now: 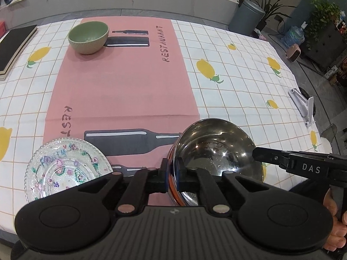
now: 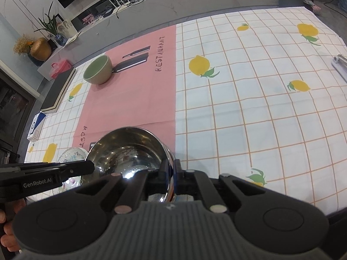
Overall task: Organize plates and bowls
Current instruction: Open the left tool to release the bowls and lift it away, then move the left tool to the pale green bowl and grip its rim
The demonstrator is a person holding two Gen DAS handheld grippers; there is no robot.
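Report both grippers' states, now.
Left gripper: shut on the shiny steel bowl's rim.
Right gripper: shut on the same bowl's opposite rim.

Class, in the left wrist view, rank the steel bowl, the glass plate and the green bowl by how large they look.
1. steel bowl
2. glass plate, close to it in width and partly hidden
3. green bowl; it stands farthest from the camera, so its true size is unsure.

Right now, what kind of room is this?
Likely a home living or dining area: a table under a lemon-print cloth with a pink placemat, potted plants on a marble ledge, a bin.
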